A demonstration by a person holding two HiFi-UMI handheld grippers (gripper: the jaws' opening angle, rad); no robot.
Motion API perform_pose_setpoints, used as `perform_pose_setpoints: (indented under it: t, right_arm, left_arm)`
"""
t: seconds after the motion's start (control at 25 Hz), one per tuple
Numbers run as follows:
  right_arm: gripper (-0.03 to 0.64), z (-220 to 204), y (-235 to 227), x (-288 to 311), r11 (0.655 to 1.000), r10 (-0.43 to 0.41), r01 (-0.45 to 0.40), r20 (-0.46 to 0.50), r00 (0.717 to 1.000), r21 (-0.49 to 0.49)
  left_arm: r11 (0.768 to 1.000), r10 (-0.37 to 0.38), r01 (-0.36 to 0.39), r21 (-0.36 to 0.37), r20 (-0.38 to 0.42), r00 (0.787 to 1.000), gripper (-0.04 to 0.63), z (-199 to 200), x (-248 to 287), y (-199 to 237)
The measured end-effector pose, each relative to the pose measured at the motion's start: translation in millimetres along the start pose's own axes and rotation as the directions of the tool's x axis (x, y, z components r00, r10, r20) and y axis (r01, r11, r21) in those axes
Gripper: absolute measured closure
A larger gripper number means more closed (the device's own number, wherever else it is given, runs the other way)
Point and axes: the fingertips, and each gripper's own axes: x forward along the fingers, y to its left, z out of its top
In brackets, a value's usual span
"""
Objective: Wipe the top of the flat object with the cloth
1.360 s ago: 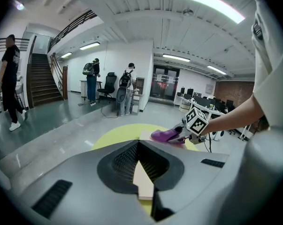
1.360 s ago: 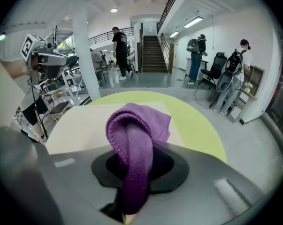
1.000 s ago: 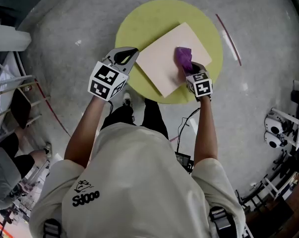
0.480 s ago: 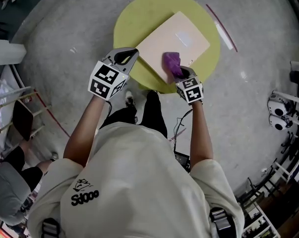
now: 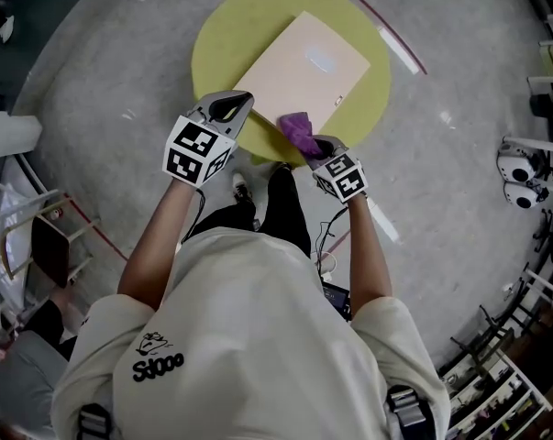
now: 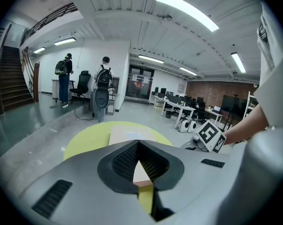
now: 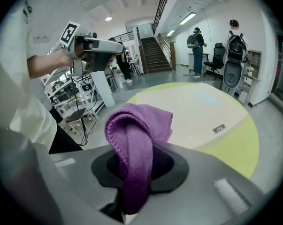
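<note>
A beige flat board lies on the round yellow table. My right gripper is shut on a purple cloth, which sits at the board's near corner by the table's near edge. In the right gripper view the cloth bulges out of the jaws and hides them, with the board beyond it. My left gripper hovers at the board's left near edge, shut and holding nothing. In the left gripper view its jaws meet and the board shows past them.
The table stands on a grey speckled floor with a red line behind it. A chair frame is at the left and white machines at the right. Two people with backpacks stand far off near a staircase.
My right gripper has dragged the cloth across the board toward me, from the board's right part to its near corner. The left gripper has kept its place.
</note>
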Motion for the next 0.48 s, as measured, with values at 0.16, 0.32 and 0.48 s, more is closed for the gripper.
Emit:
perform_pose_setpoints:
  t: [0.16,0.32,0.48]
  right_arm:
    - [0.534,-3,-6,-3,1.000,0.007,-0.007,-0.001,1.000,-0.017]
    - [0.534,-1,-30,-7,1.000,-0.021,0.021,0.016,1.000,0.001]
    - [0.532,3,-60,-10,0.999,-0.049,0.049,0.022,0.999,-0.007]
  left_arm:
    - [1.000,-0.011,0.011,0.002,-0.003,1.000,0.594,6,10,-4]
    - [1.000,-0.011,0.011,0.002,-0.006,1.000,0.594,17,25,-2]
    - [1.000,-0.006,0.006,-0.008,-0.016,1.000,0.594,26,42,1]
